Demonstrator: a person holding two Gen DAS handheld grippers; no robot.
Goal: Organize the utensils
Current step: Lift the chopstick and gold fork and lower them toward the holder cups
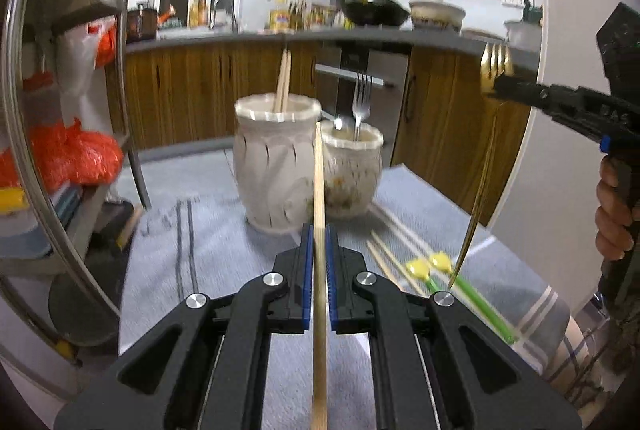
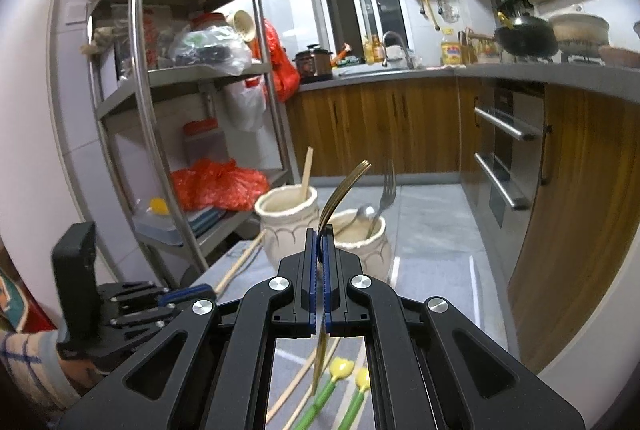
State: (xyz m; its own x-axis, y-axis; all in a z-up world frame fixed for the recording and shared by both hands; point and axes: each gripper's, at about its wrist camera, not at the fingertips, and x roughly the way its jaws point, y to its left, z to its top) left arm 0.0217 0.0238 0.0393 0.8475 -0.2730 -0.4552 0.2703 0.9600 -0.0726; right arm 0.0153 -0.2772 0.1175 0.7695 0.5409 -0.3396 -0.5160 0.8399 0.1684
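Note:
My left gripper [image 1: 319, 230] is shut on a wooden chopstick [image 1: 319, 189] that points up toward two white ceramic jars. The larger jar [image 1: 276, 165] holds two chopsticks [image 1: 283, 81]. The smaller jar [image 1: 352, 173] holds a silver fork [image 1: 362, 101] and a spoon. My right gripper [image 2: 320, 234] is shut on a gold fork [image 2: 340, 189], tines up, just in front of the smaller jar [image 2: 366, 242]. The right gripper also shows at the right of the left wrist view [image 1: 496, 89], holding the gold fork [image 1: 478, 197] above the table.
Loose chopsticks [image 1: 394, 250] and two green utensils with yellow tulip ends [image 1: 430, 266] lie on the grey cloth [image 1: 224, 242]. A steel shelf rack [image 2: 168, 109] with bags stands left. Wooden kitchen cabinets [image 2: 384, 129] and counter are behind.

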